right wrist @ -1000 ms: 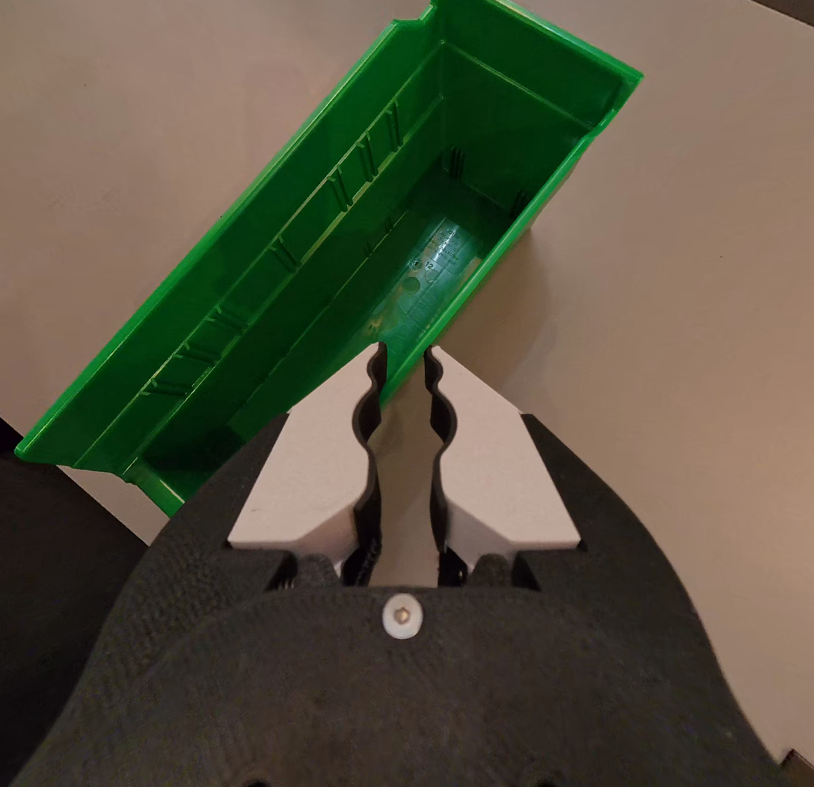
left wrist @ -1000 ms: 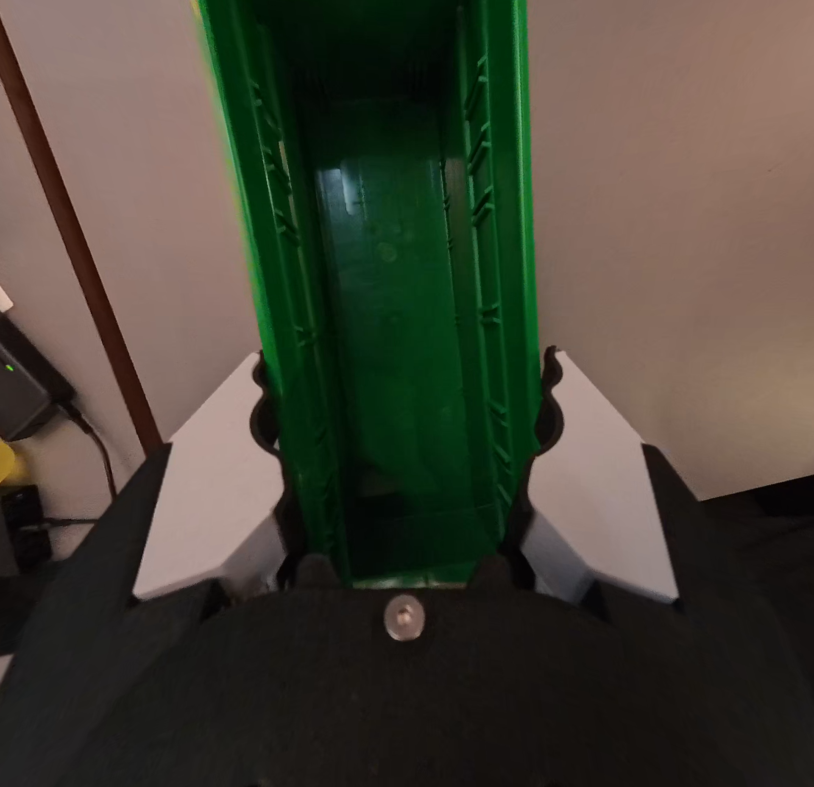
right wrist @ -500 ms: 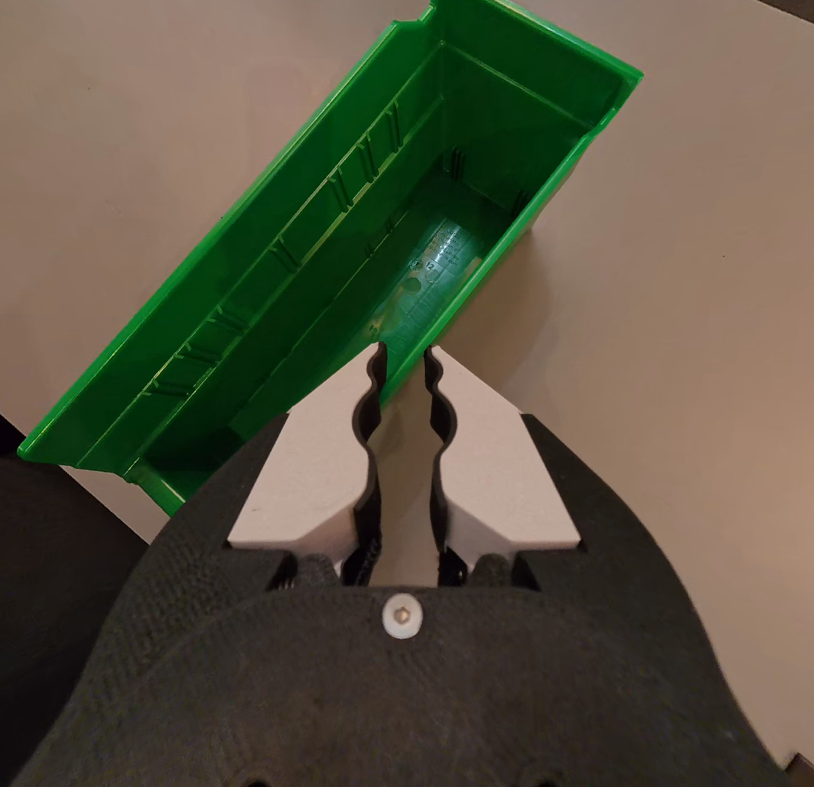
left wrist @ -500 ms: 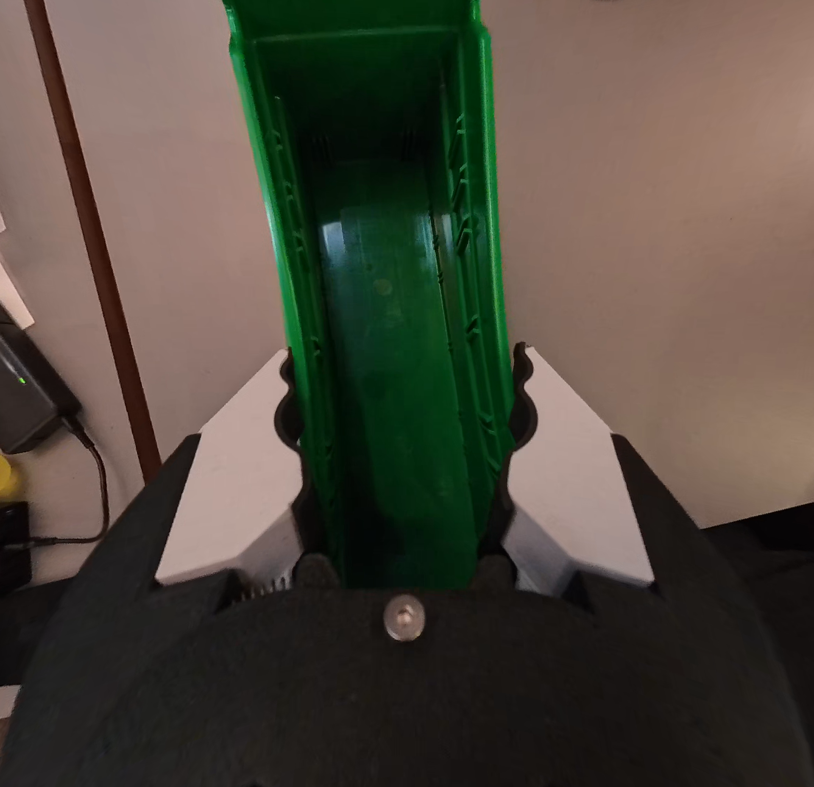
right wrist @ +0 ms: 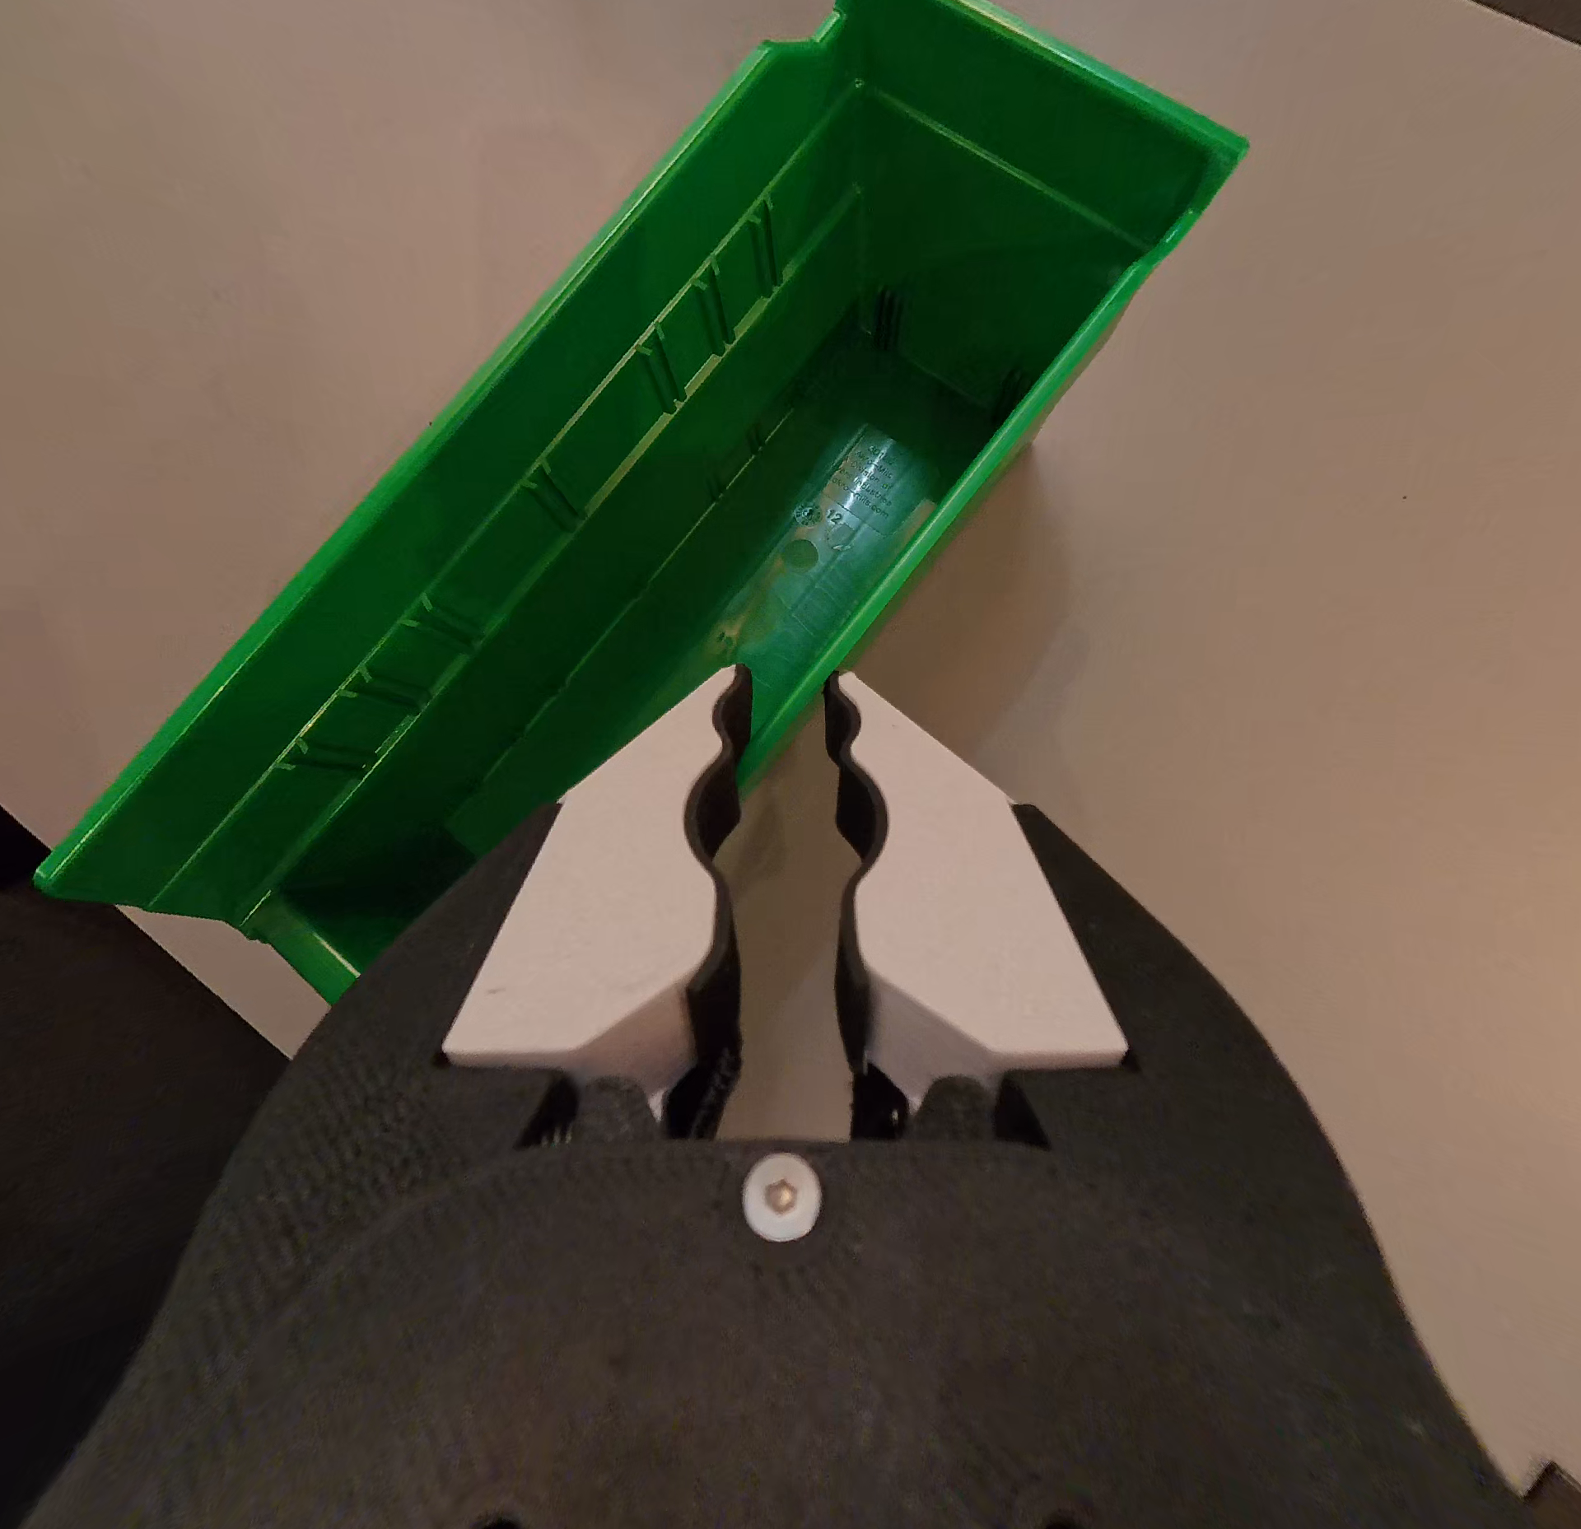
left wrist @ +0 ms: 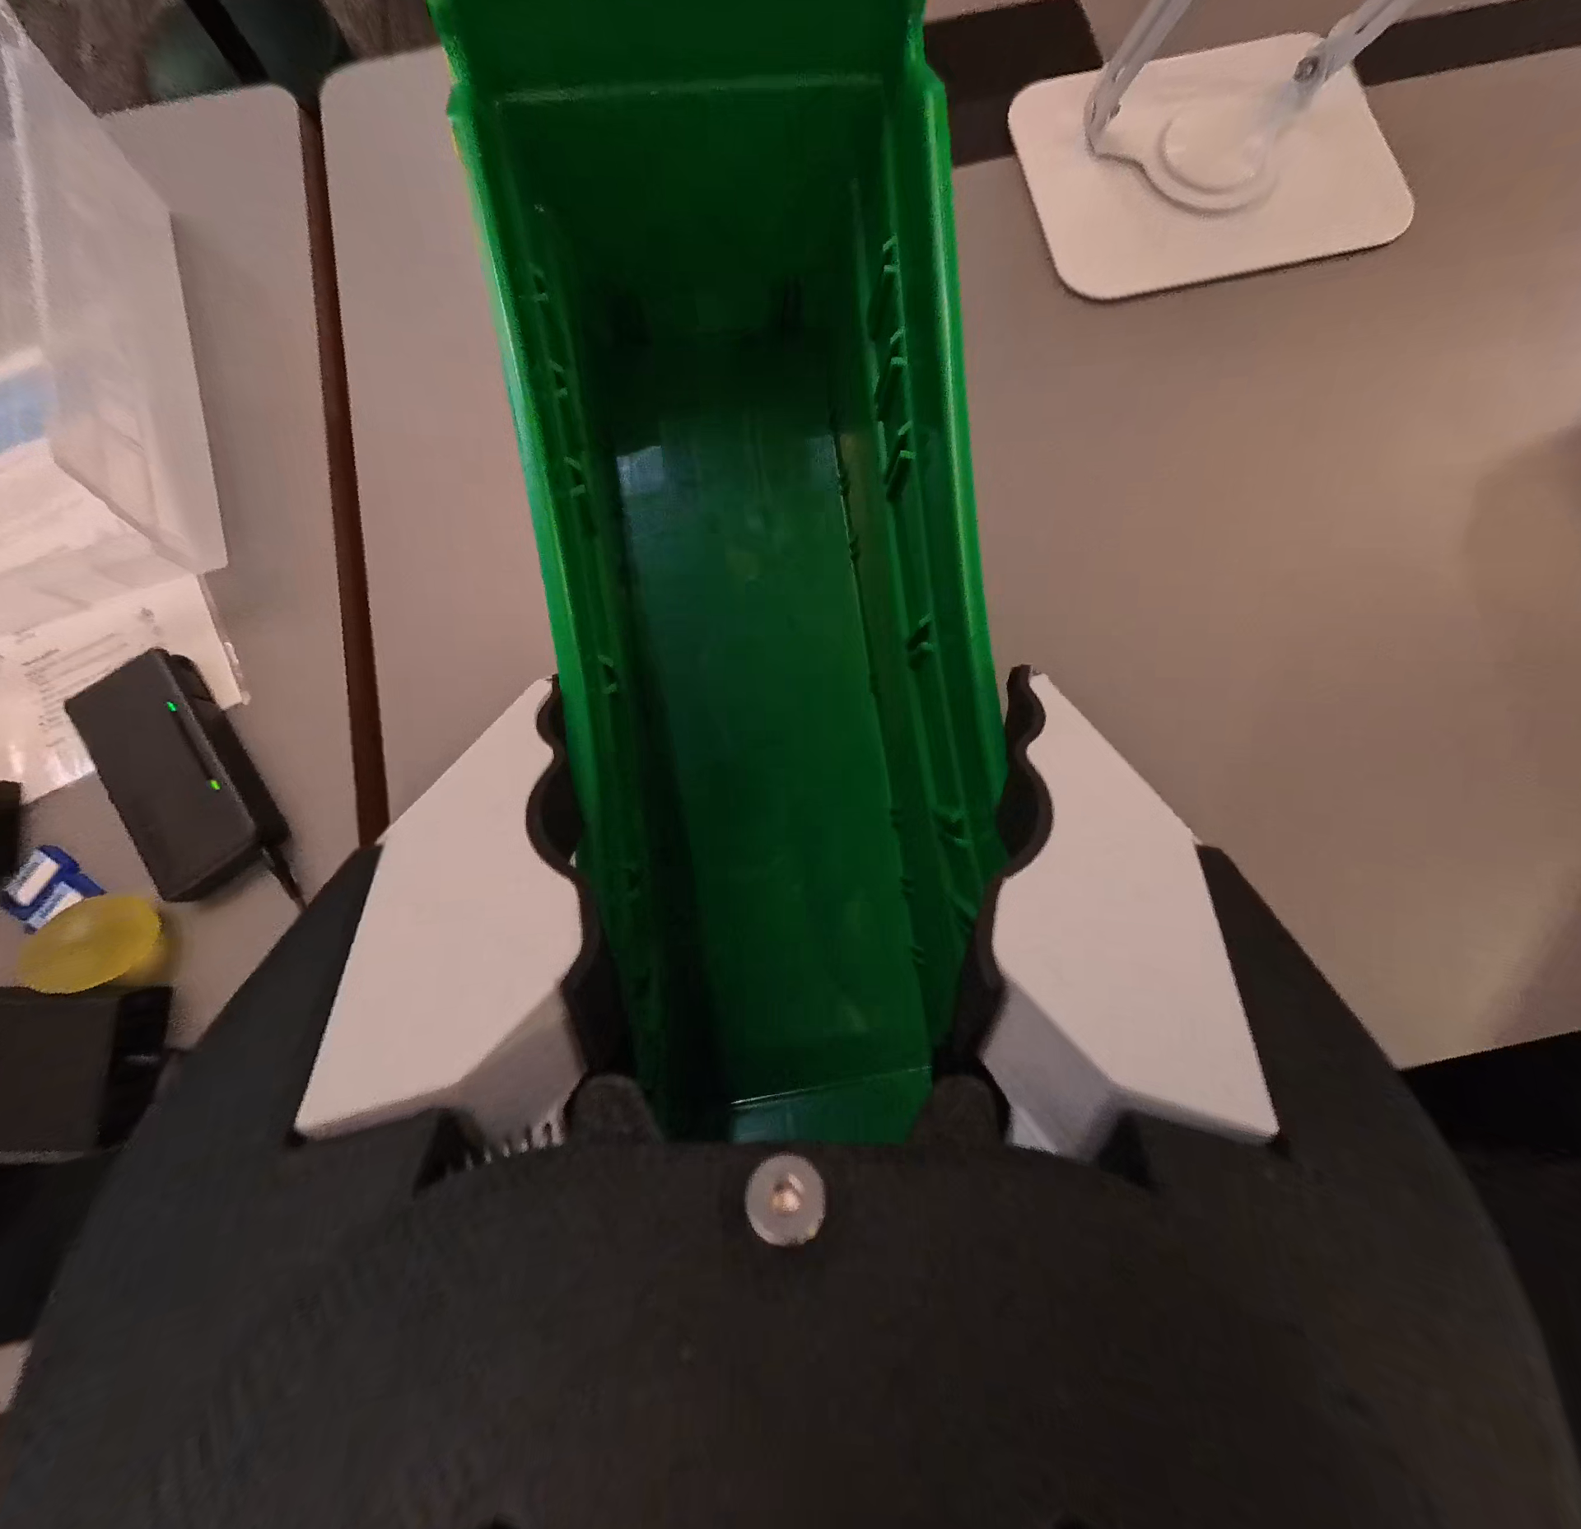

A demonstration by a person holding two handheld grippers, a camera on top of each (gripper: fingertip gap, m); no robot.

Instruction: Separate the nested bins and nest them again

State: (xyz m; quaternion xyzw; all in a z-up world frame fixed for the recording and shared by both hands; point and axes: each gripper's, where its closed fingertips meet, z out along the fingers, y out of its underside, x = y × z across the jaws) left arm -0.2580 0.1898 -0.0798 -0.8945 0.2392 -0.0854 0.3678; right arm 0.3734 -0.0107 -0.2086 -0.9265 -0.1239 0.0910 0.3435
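Two green bins, apart from each other, each held by one gripper.

At the left, the left gripper (left wrist: 783, 812) is spreading its fingers wide around the near end of a long green bin (left wrist: 744, 632), gripping both outer side walls. This bin is lifted off the table (left wrist: 1198, 547), its long axis running straight away from the gripper, open side facing the camera. Past the table's left edge a black power adapter (left wrist: 167, 778) and a yellow disc (left wrist: 90, 945) are lying; a white lamp base (left wrist: 1215, 153) is standing near the far right corner.

At the right, the right gripper (right wrist: 787, 701) is pinching the near long wall of a second green bin (right wrist: 684, 504) between almost-closed fingers. This bin seems to be resting on the table (right wrist: 1283, 632), though its underside is hidden. Its long axis is running diagonally, from the table's near left edge up to the far right.

For nesting again, the lifted bin probably needs turning until its long axis matches the diagonal one, then lowering in.
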